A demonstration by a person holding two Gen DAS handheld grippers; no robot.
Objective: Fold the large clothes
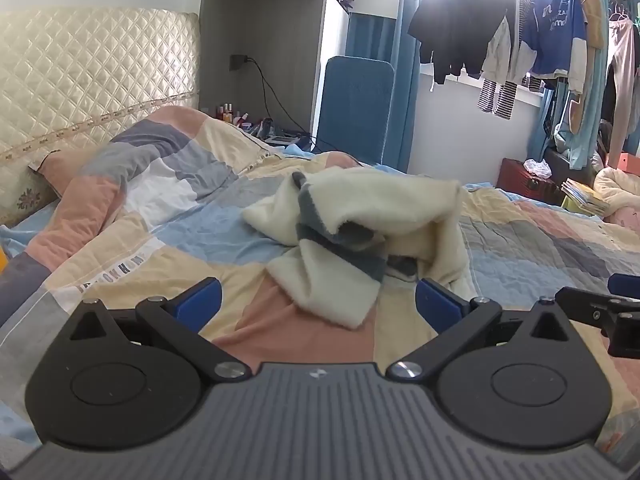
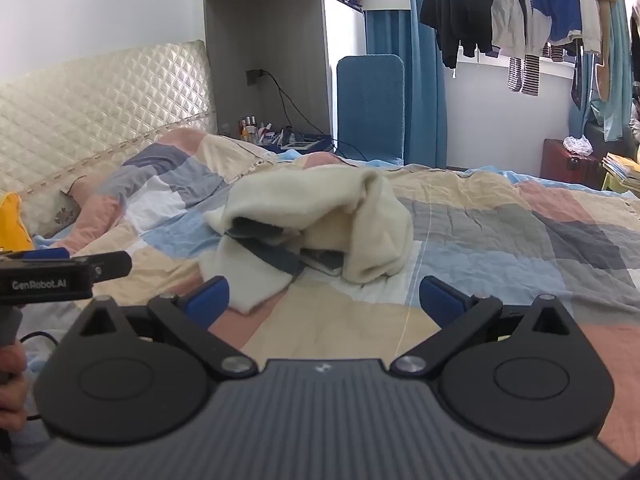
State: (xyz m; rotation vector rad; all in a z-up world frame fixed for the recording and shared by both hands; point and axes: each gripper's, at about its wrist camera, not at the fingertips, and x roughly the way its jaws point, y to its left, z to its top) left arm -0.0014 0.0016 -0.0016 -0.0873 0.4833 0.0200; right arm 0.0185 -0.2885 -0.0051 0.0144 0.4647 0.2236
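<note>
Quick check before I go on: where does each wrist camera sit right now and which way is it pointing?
Left wrist: behind the open left tool, facing the crumpled cream garment on the quilt; the right tool's tip shows at the right edge.
Right wrist: behind the open right tool, same heading; the left tool and a hand show left.
Shared: garment, headboard, blue chair.
</note>
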